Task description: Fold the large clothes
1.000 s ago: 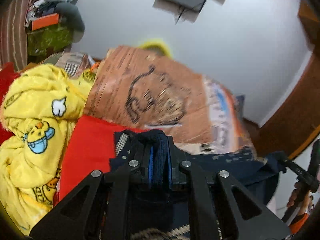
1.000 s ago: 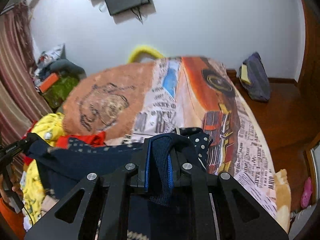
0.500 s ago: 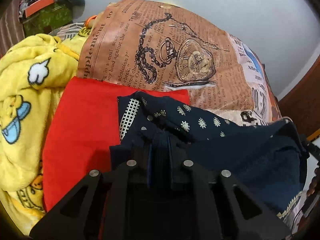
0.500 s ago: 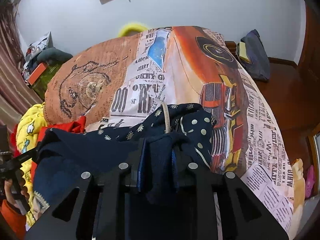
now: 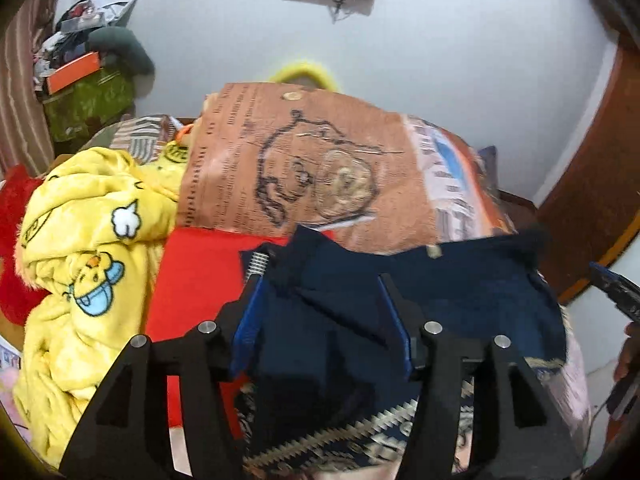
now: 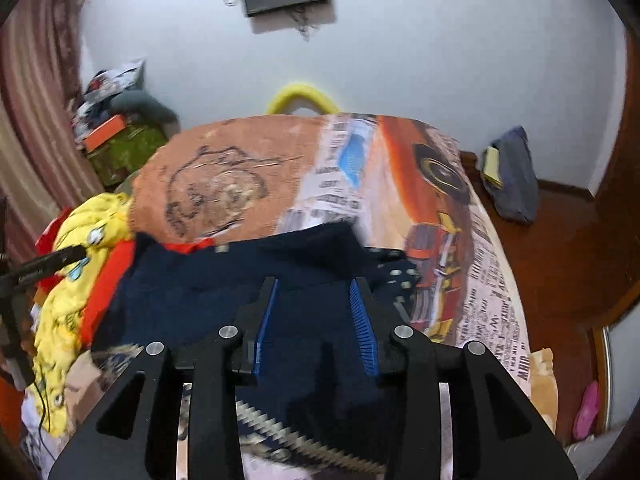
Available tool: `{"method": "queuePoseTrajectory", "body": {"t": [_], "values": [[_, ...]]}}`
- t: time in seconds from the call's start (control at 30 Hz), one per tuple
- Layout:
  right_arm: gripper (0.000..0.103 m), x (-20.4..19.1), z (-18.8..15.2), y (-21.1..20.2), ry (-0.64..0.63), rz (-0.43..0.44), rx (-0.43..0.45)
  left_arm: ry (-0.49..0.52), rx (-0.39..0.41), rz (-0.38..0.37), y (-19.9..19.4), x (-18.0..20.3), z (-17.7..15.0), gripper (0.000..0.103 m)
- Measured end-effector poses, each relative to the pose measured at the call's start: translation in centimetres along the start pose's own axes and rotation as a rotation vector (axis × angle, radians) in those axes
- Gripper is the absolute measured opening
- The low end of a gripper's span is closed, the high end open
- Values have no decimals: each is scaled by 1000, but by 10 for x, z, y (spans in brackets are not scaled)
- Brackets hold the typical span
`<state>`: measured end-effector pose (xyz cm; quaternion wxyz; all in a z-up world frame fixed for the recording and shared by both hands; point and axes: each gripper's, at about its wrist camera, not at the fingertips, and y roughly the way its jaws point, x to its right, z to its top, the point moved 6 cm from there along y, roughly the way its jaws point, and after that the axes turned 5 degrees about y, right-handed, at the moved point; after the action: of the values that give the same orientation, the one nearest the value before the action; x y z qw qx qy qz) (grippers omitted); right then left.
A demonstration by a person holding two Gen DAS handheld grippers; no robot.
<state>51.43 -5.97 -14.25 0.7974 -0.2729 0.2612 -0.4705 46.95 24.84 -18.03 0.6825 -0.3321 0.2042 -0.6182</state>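
One dark blue garment (image 5: pixel 460 280) lies on the bed (image 6: pixel 400 184), beside one red cloth (image 5: pixel 196 280) and one yellow blanket (image 5: pixel 88 240). Both grippers, left gripper (image 5: pixel 322 300) and right gripper (image 6: pixel 316 300), have just been opening their jaws, and the blue cloth sits loose between them.

Garment (image 5: pixel 460 292) on bed (image 5: pixel 320 168), blanket (image 5: pixel 92 248) at its left

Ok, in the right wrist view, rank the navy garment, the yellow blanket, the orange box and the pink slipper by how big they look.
1. navy garment, though it lies nearest the camera
2. yellow blanket
3. orange box and pink slipper look about alike; the box sits farther off, so no ranking.
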Motion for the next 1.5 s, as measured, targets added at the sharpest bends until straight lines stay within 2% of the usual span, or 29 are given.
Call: {"method": "queuePoseTrajectory", "body": {"t": [0.13, 0.2, 0.33, 0.43, 0.5, 0.53, 0.57, 0.63, 0.67, 0.83, 1.07, 1.27, 1.37, 1.5], "values": [[36, -33, -13, 2, -61, 45, -18, 84, -40, -46, 1, 31, -16, 57], [39, -49, -20, 7, -86, 68, -32, 131, -65, -62, 7, 47, -27, 60], [44, -81, -40, 27, -169, 101, -82, 211, -110, -85, 25, 76, -49, 60], [48, -91, -55, 46, -216, 78, -124, 220, -138, -101, 39, 87, -61, 61], [50, -88, -66, 61, -233, 45, -150, 219, -148, -89, 50, 88, -68, 66], [56, -85, -69, 65, -235, 37, -157, 229, -152, -71, 56, 86, -71, 67], [60, -79, -73, 71, -231, 24, -159, 237, -158, -49, 61, 83, -75, 69], [77, -68, -75, 75, -206, 6, -158, 245, -166, -24, 69, 75, -82, 75], [79, -61, -76, 76, -183, 13, -163, 238, -161, -26, 69, 72, -84, 79], [79, -32, -81, 72, -127, -24, -167, 195, -146, -26, 61, 53, -92, 82], [79, 13, -86, 55, -60, -123, -168, 214, -139, 87, 46, 23, -106, 82], [79, 45, -99, 38, 8, -171, -193, 114, -165, 141, 31, -19, -127, 82], [79, 57, -104, 30, 17, -211, -202, 74, -187, 200, 23, -43, -139, 82], [79, 67, -108, 17, 43, -220, -205, 1, -193, 241, 8, -71, -151, 82]]}}
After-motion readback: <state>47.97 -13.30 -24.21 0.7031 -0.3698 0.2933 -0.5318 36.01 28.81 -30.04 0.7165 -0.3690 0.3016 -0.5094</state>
